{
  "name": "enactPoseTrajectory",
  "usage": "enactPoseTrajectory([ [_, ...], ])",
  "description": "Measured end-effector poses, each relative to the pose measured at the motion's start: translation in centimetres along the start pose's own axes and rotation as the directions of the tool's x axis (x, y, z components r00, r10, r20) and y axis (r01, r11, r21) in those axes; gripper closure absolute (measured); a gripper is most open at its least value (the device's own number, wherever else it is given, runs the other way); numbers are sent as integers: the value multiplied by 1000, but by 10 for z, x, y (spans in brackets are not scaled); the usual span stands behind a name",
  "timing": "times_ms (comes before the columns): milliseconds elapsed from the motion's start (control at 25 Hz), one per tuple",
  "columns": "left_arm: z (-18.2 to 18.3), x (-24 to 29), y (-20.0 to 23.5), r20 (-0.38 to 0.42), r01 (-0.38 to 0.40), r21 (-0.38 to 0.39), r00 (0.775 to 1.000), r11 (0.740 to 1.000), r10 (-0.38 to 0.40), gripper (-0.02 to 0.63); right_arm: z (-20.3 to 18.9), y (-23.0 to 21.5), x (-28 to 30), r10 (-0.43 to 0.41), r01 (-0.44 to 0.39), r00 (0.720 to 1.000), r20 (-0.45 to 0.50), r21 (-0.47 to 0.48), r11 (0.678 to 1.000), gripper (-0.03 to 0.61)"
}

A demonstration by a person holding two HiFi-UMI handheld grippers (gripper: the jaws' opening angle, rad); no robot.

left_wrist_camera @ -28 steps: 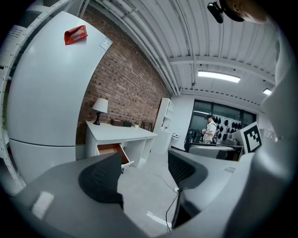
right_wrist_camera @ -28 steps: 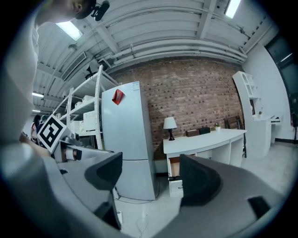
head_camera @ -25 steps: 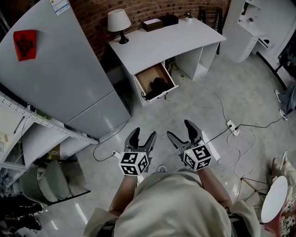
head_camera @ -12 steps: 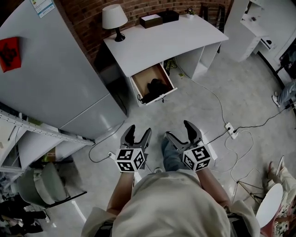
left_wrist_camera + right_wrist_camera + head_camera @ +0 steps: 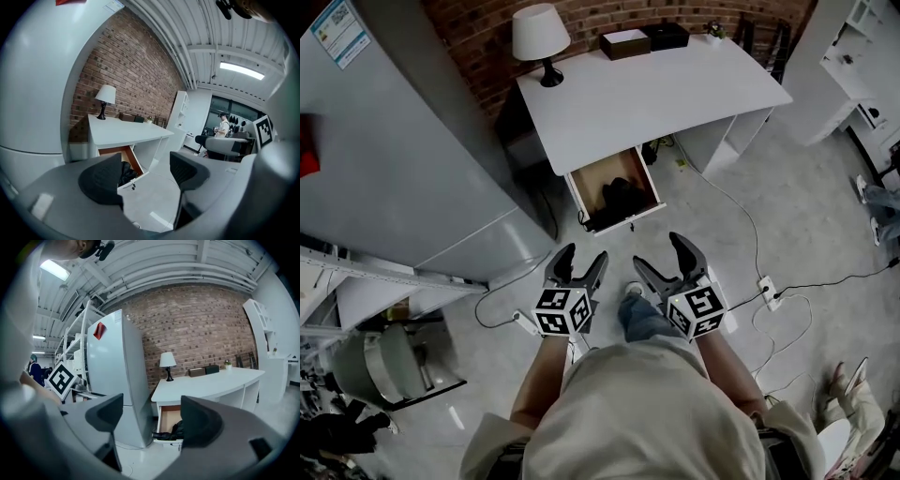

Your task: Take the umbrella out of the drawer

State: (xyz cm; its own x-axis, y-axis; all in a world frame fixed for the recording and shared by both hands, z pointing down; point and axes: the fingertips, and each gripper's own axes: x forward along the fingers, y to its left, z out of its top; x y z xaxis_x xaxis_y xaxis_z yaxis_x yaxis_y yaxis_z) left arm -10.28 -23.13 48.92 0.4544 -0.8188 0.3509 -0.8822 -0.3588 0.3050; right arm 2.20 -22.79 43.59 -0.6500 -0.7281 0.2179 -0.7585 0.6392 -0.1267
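Observation:
The drawer [image 5: 612, 190] under the white desk [image 5: 656, 89] stands pulled out, and a black folded umbrella [image 5: 623, 194] lies inside it. Both grippers hang side by side above the floor, well short of the drawer. My left gripper [image 5: 581, 260] is open with nothing between its jaws. My right gripper [image 5: 661, 255] is open and empty too. In the left gripper view the drawer [image 5: 112, 157] and the umbrella [image 5: 125, 172] show past the left gripper [image 5: 145, 171]. The right gripper view frames the drawer [image 5: 168, 416] and the umbrella [image 5: 172, 431] between the jaws of the right gripper [image 5: 152, 416].
A tall grey fridge [image 5: 403, 141] stands left of the desk, close to the drawer. A lamp [image 5: 539, 33] and two boxes [image 5: 642, 39] sit on the desk. Cables and a power strip [image 5: 769, 291] lie on the floor at right. Metal shelving [image 5: 356, 281] is at left.
Both grippers have travelled forward toward the desk together, so the open drawer sits nearer. Their jaws have stayed open.

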Motion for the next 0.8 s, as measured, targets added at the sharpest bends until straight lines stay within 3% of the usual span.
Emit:
enactPoseTrajectory([
  [400,2,106,26,-89,-20,-17,996,1000,19,300,-2,-78,58,40,-39,998,-45,29,999,216],
  [600,-18,162,43,-169,-15,-32,986,999,9,295,-17,-107,84,68,-64,994,-85,39,997,216],
  [800,-48,215,62,-275,-3,-11,962,1000,-1,290,-38,-133,109,91,-83,987,-136,63,995,218],
])
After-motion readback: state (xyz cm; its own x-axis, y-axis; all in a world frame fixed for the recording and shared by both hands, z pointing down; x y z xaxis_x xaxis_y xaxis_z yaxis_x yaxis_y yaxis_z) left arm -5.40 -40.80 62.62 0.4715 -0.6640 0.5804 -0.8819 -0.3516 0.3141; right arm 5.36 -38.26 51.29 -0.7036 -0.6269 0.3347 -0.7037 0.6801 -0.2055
